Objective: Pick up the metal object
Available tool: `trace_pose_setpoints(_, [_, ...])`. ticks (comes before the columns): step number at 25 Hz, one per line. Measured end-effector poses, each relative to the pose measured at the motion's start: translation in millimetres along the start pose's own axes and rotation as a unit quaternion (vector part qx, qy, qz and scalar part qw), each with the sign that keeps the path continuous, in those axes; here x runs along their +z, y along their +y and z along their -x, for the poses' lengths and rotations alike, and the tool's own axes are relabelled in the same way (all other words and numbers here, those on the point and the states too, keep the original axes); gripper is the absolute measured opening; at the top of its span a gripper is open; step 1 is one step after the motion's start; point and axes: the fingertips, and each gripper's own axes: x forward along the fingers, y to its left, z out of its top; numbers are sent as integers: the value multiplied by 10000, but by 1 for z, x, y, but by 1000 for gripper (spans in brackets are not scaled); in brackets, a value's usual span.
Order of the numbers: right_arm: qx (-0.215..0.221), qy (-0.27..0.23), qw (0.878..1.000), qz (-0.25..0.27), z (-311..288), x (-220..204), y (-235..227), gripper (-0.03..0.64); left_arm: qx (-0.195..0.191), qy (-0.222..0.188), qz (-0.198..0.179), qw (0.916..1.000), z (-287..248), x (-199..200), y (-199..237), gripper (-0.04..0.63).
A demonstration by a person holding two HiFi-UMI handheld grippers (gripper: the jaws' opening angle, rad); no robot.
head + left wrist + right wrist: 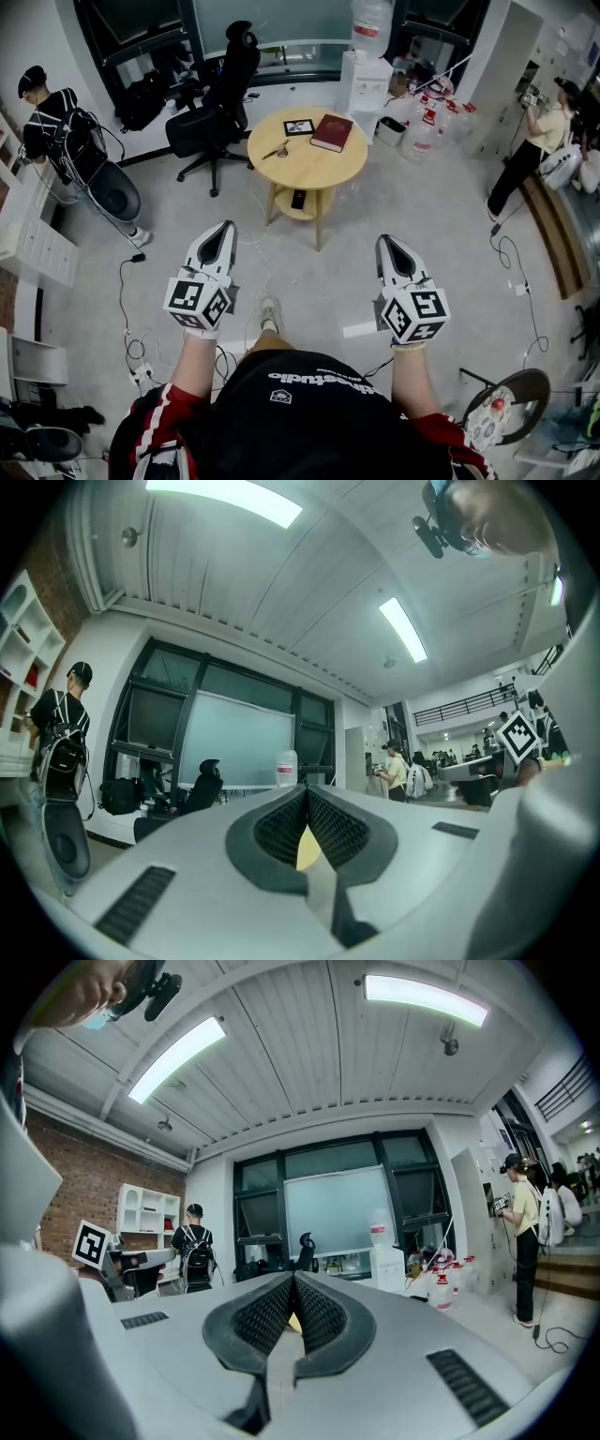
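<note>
- The metal object on the tabletop is too small to identify.
- The dark item on its lower shelf is equally unclear.
- The left tool hides most of the tabletop in its own view.

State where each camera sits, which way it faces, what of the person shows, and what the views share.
Head view: on the person's head, facing steeply down toward the round table; shows torso, forearms, left gripper, right gripper.
Left gripper view: on the left gripper, level along its shut jaws toward the office chair.
Right gripper view: on the right gripper, level along its shut jaws; the left gripper's marker cube shows.
Shared: all three show the office chair and water dispenser.
</note>
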Motion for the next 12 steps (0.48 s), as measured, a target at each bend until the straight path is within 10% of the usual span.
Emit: trace_pose_setpoints(12, [10, 139, 9999, 6, -60, -2, -12, 28, 23, 83, 120, 9999, -46, -17, 40, 17])
